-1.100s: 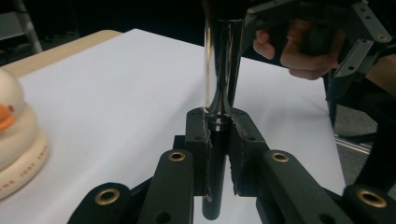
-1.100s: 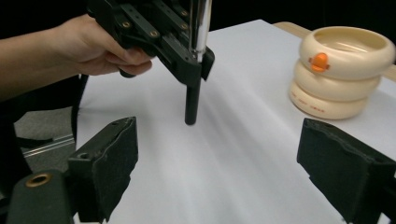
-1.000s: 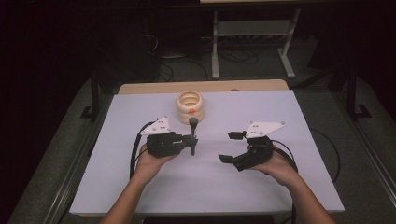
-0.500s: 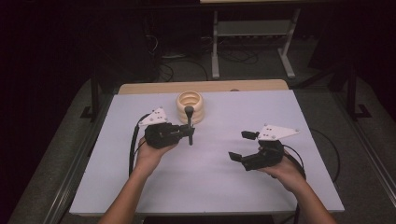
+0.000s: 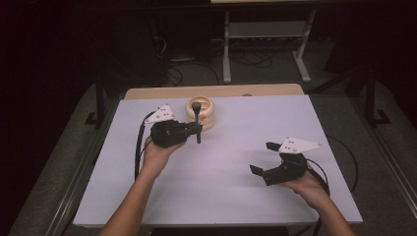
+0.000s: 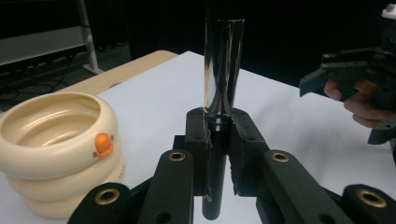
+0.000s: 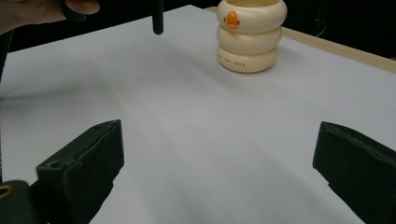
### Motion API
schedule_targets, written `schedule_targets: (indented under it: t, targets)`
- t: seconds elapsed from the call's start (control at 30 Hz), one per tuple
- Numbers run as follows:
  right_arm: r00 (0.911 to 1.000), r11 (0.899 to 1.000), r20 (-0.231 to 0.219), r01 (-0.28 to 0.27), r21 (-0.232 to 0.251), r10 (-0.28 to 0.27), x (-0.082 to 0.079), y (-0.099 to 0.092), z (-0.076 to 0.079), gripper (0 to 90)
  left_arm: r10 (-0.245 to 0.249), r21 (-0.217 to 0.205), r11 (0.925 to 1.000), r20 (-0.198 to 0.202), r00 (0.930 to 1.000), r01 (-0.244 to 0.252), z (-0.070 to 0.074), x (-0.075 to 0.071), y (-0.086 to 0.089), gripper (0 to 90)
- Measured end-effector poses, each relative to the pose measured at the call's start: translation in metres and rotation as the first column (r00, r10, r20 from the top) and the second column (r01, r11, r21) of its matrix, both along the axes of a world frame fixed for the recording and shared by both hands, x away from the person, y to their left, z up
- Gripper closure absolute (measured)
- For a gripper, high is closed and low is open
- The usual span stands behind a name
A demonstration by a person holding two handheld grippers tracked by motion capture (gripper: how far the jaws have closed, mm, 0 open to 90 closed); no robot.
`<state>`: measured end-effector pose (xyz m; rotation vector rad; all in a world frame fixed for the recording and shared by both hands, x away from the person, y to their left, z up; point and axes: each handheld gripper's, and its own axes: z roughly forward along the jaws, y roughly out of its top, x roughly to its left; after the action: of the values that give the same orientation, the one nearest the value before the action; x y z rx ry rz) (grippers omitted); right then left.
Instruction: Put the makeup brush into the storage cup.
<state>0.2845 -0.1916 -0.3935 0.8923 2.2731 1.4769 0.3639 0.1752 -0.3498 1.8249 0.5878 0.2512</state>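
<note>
We hold a dark rod upright by the cream pot while our other gripper hangs with nothing in it.

At about nine o'clock on the white table (image 5: 226, 196), our left gripper (image 5: 195, 130) has its jaws pinching the dark glossy rod (image 6: 223, 65), which stands upright just beside the cream ringed pot (image 5: 201, 111) at twelve o'clock. At about four o'clock, well apart from both, our right gripper (image 5: 264, 158) has just been opening; its jaws stand spread wide with nothing between them, over bare tabletop.
</note>
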Motion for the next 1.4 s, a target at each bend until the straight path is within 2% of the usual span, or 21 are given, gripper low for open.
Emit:
schedule_targets:
  t: [0.37,0.5,0.67,0.7,0.8,0.83,1.1,1.4]
  targets:
    - [0.9981,0.998,0.009,0.061,0.009,-0.061,-0.007,-0.013,-0.009,1.4,0.046,-0.002,0.999,0.015,0.9988,-0.046,0.007,0.01,0.003,79.4]
    - [0.9969,0.997,0.004,0.078,0.021,-0.078,-0.01,-0.018,-0.012,1.4,0.06,-0.003,0.9982,0.023,0.9979,-0.06,0.009,0.015,0.004,79.3]
    - [0.9953,0.995,0.003,0.097,0.015,-0.097,-0.009,-0.023,-0.016,1.4,0.08,-0.017,0.9967,0.032,0.9963,-0.08,0.01,0.023,0.007,79.4]
    - [0.9948,0.995,-0.01,0.102,0.019,-0.101,-0.01,-0.023,-0.016,1.4,0.082,-0.021,0.9965,0.035,0.9961,-0.081,0.01,0.025,0.007,79.3]
    - [0.9951,0.995,-0.006,0.099,0.02,-0.099,-0.009,-0.025,-0.017,1.4,0.089,-0.021,0.9959,0.045,0.9951,-0.088,0.011,0.03,0.008,79.4]
    - [0.9951,0.995,-0.005,0.099,0.019,-0.099,-0.009,-0.025,-0.017,1.4,0.094,-0.039,0.995,0.042,0.9947,-0.092,0.01,0.031,0.008,79.3]
    - [0.9928,0.992,-0.007,0.12,0.03,-0.12,-0.009,-0.027,-0.018,1.4,0.112,-0.068,0.9917,0.044,0.9927,-0.109,0.008,0.043,0.008,79.3]
    - [0.9906,0.989,-0.004,0.137,0.047,-0.137,-0.011,-0.032,-0.02,1.4,0.129,-0.075,0.9893,0.049,0.9904,-0.125,0.007,0.055,0.004,79.3]
